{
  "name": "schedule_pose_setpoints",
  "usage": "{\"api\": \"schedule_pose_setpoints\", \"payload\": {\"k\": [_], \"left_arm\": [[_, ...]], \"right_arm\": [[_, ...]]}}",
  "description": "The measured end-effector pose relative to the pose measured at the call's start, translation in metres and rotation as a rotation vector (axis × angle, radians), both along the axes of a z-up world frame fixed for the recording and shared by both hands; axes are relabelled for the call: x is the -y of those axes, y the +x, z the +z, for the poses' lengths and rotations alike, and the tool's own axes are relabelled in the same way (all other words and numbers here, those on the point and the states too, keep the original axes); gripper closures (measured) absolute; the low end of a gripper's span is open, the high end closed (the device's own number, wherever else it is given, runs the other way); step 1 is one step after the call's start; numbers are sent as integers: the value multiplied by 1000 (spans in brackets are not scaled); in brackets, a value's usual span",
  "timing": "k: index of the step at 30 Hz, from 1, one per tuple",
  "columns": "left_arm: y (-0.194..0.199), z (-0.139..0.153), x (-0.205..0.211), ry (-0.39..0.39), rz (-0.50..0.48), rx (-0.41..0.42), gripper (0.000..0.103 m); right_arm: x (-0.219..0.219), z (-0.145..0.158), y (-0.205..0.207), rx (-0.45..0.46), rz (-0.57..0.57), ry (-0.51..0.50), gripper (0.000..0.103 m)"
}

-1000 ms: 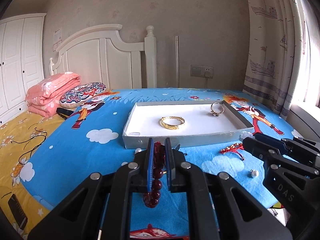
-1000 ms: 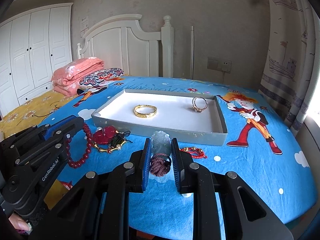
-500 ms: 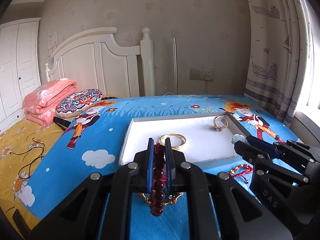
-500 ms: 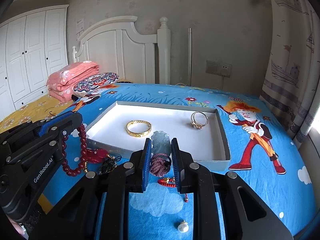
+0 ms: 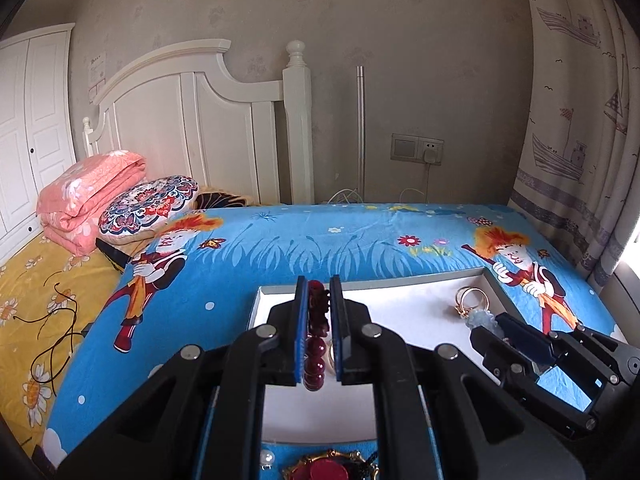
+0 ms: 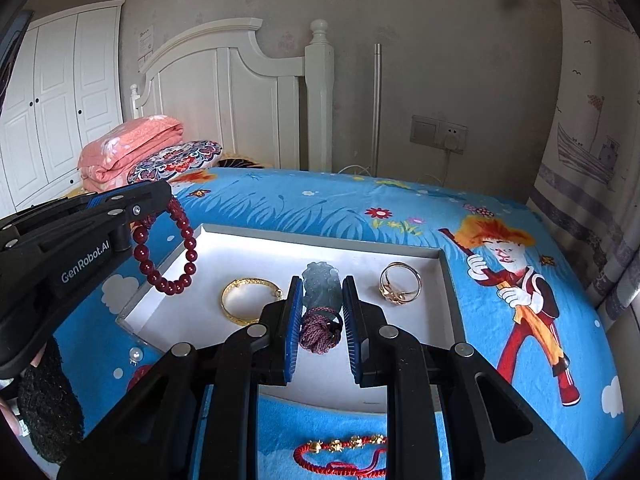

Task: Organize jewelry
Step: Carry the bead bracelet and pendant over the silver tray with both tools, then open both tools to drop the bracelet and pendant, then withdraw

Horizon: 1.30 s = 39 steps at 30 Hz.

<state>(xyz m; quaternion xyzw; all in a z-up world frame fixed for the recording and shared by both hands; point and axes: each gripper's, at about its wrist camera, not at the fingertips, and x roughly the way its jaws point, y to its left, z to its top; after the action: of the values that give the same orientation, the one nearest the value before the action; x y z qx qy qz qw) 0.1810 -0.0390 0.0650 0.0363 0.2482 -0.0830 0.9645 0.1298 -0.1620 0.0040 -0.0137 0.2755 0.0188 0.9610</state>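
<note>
While the left gripper (image 6: 160, 204) pinches a bead bracelet (image 6: 170, 254) hanging over the tray's (image 6: 316, 240) left edge, bangle (image 6: 248, 300) and ring (image 6: 400, 282) lie inside; the right gripper (image 6: 319, 322) clamps an upright jade pendant (image 6: 322, 286) above the near edge.

glossy dark-red bead bracelet (image 6: 168, 252), shiny gold metal bangle (image 6: 248, 300), matt white card tray (image 6: 320, 248), translucent grey-green carved pendant (image 6: 322, 284), printed cotton sheet (image 6: 320, 204), matt black plastic grippers.

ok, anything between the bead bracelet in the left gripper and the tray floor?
Nothing visible. The red bead bracelet hangs from the left gripper over the white tray at its left end, bare floor beneath. The gold bangle lies to the right, apart.
</note>
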Motion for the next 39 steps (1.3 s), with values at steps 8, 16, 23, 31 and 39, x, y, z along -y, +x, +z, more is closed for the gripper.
{"api": "schedule_pose_setpoints", "payload": {"k": [8, 16, 23, 31, 39], "left_arm": [[48, -25, 1, 20, 32, -70, 93], [63, -40, -10, -5, 19, -119, 93], [24, -30, -25, -13, -28, -76, 93], [39, -33, -13, 3, -23, -101, 92], [60, -45, -21, -14, 13, -130, 61]], "right_arm": [[5, -16, 38, -71, -37, -1, 83], [5, -16, 46, -71, -48, -11, 83], [4, -13, 22, -32, -24, -5, 83], [9, -22, 41, -74, -61, 1, 82], [22, -22, 47, -79, -95, 17, 46]]}}
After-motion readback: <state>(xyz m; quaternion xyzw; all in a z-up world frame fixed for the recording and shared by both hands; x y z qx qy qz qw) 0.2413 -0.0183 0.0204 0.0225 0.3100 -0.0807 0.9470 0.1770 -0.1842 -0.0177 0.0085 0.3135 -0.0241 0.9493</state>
